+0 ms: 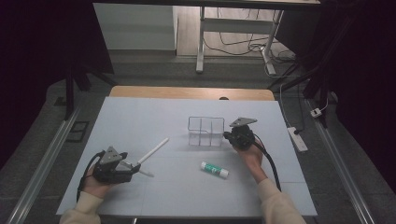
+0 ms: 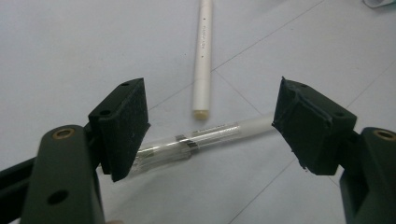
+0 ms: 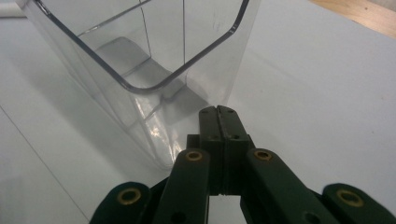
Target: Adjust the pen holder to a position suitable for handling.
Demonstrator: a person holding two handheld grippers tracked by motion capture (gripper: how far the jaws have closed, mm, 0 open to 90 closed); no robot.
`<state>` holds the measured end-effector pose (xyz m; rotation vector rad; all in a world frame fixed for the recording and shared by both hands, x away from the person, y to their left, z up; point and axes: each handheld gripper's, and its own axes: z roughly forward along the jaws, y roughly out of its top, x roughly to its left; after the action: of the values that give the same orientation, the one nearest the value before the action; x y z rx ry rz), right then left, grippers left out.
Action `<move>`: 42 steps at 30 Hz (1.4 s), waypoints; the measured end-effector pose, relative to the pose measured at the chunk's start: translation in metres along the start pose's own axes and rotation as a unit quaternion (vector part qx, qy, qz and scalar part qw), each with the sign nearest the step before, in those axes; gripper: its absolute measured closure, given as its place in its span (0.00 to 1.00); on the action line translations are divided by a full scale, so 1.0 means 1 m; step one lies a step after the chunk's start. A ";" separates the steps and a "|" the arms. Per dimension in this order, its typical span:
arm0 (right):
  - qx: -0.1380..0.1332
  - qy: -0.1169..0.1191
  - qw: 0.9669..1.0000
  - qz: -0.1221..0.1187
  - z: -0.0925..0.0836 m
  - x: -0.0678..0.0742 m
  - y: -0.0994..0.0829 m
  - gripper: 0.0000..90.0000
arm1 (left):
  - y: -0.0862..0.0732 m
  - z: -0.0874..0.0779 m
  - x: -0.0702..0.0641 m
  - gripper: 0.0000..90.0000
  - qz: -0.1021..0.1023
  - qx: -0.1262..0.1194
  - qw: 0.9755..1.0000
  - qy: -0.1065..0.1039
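Observation:
A clear plastic organizer [image 1: 205,131] with several compartments stands near the middle of the pale mat [image 1: 140,116]. My right gripper [image 1: 228,135] is just to its right. In the right gripper view the jaws are shut [image 3: 218,111] with nothing between them, their tips low against the organizer's clear wall [image 3: 140,70]. My left gripper [image 1: 135,167] rests at the front left and is open. In the left gripper view its pads [image 2: 126,121] stand wide on either side of a clear pen [image 2: 201,139] lying on the mat, not touching it. A white pen [image 2: 203,56] lies just beyond.
A green-and-white glue stick [image 1: 215,169] lies on the mat in front of the organizer. The white pen [image 1: 153,150] lies slanted left of centre. Beyond the mat are the wooden table edge [image 1: 187,92], a desk frame and floor cables.

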<state>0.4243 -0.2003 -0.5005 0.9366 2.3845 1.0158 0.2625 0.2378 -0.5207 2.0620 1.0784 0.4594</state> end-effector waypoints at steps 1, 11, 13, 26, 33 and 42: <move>-0.002 0.001 1.000 0.000 0.001 0.001 0.001 0.99 | 0.000 0.000 0.000 0.29 0.000 0.001 1.000 0.000; 0.000 0.010 1.000 -0.011 0.011 0.011 0.007 0.99 | 0.000 0.000 0.000 0.29 0.000 0.001 1.000 0.000; 0.000 0.013 1.000 -0.014 0.013 0.014 0.009 0.99 | 0.000 0.000 0.000 0.29 0.000 0.001 1.000 0.000; -0.003 0.019 1.000 -0.022 0.023 0.023 0.016 0.99 | -0.001 0.000 0.000 0.29 0.002 0.003 1.000 0.000; -0.005 0.022 0.999 -0.022 0.023 0.023 0.017 0.99 | -0.001 0.000 0.000 0.29 0.002 0.003 1.000 -0.001; -0.008 0.015 0.999 -0.029 0.001 0.018 0.007 0.99 | -0.001 0.001 0.001 0.29 0.002 0.003 1.000 -0.003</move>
<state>0.4150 -0.1839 -0.4976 0.8490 2.4097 1.0313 0.2627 0.2387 -0.5221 2.0690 1.0746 0.4525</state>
